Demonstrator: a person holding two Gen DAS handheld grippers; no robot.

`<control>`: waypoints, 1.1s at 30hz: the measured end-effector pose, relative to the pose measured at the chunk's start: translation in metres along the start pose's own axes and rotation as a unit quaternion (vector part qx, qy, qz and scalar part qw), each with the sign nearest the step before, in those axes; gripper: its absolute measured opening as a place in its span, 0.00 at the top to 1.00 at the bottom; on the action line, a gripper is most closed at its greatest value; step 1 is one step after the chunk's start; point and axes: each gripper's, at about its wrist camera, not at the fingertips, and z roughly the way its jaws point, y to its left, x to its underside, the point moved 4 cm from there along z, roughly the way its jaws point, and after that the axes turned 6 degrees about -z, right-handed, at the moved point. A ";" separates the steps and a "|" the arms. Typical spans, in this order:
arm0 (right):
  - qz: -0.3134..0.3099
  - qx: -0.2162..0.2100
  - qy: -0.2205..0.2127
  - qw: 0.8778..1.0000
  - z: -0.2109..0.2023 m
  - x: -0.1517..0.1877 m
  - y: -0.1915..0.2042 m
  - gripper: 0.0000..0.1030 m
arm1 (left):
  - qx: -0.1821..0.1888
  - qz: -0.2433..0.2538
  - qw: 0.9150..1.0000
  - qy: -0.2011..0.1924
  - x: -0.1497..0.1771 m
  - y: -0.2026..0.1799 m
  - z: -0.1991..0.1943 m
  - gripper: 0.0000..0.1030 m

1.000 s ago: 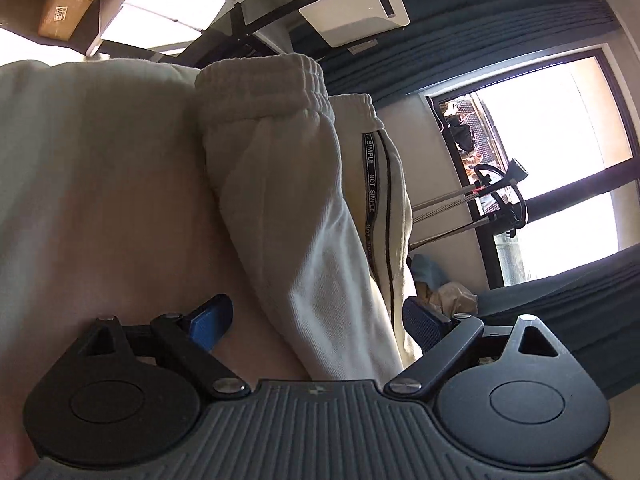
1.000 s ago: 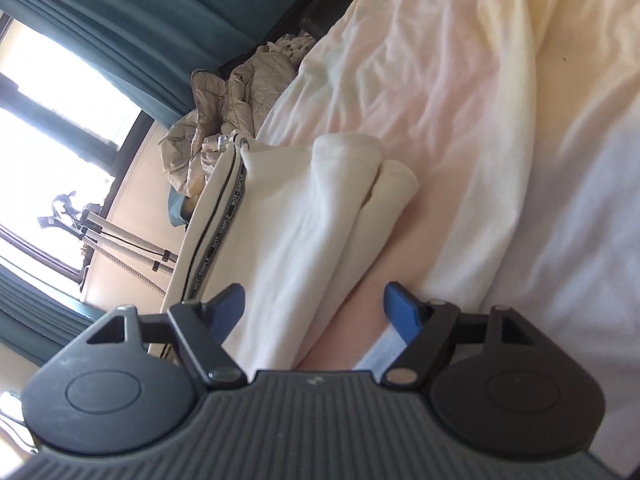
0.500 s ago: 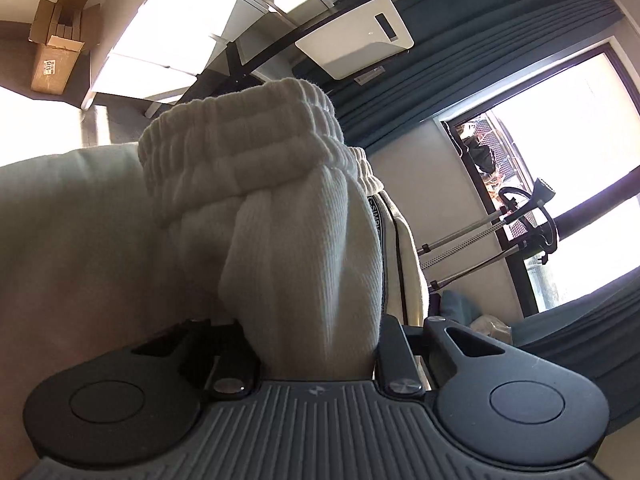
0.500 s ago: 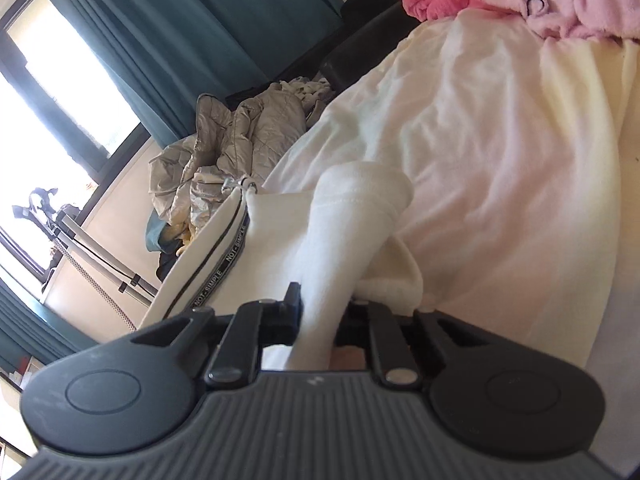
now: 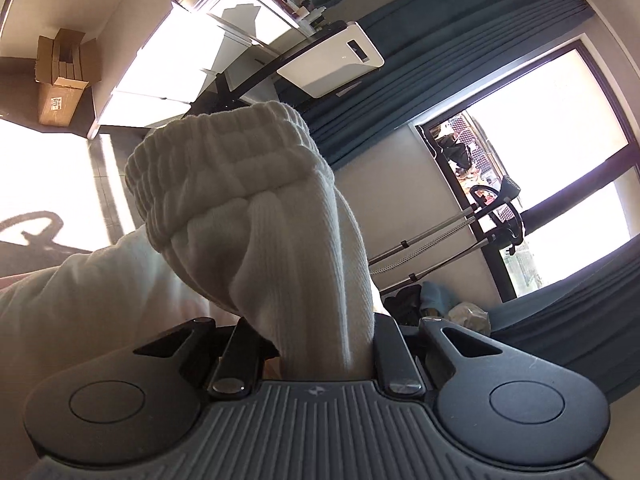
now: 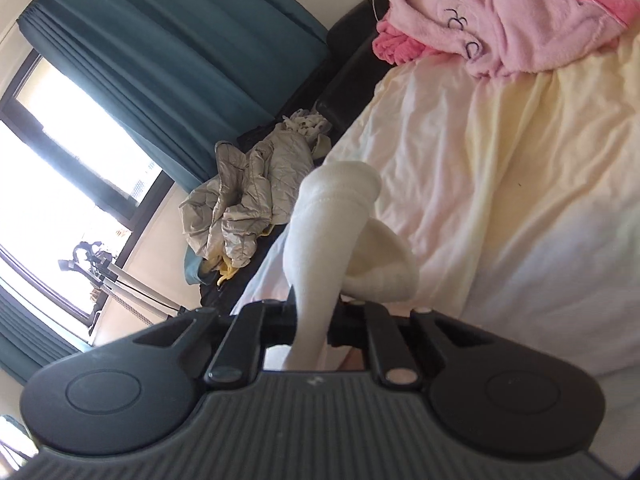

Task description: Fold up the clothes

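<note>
Each hand-held gripper pinches the cream sweatpants.

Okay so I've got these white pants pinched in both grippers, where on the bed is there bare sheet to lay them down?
Bare sheet runs from the right gripper and held white pants up to the pink robe. Crowded: that robe end, and the beige jacket beyond the bed's edge.

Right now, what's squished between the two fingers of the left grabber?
The white sweatpants, their stretchy waistband end bunched between the left gripper fingers, shown in the left wrist view.
</note>
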 end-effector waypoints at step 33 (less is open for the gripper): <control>0.093 -0.029 -0.005 0.995 0.019 0.067 -0.082 0.73 | -0.020 0.266 0.962 -0.057 0.153 -0.030 -0.096 0.11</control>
